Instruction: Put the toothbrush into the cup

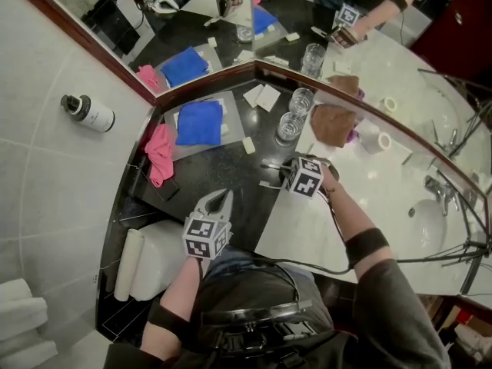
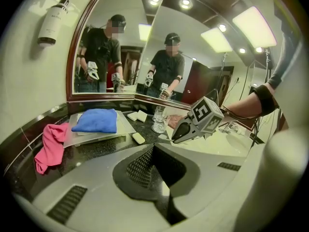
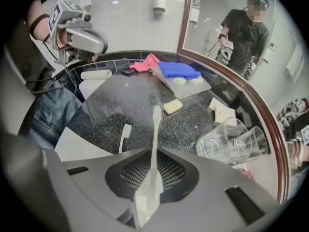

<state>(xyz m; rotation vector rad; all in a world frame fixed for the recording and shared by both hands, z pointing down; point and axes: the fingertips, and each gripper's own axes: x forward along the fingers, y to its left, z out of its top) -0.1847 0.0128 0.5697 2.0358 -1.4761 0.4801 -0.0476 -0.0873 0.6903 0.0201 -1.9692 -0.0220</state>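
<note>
Right gripper [image 3: 150, 153] clamped on toothbrush [image 3: 155, 122], pointing steeply down at counter [image 3: 120, 100]. Left gripper [image 2: 155, 149] closed, empty. Wall bottle [image 2: 52, 19] label unreadable.

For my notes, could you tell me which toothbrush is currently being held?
The toothbrush clamped in the right gripper; the other toothbrush lies flat on the counter.
</note>
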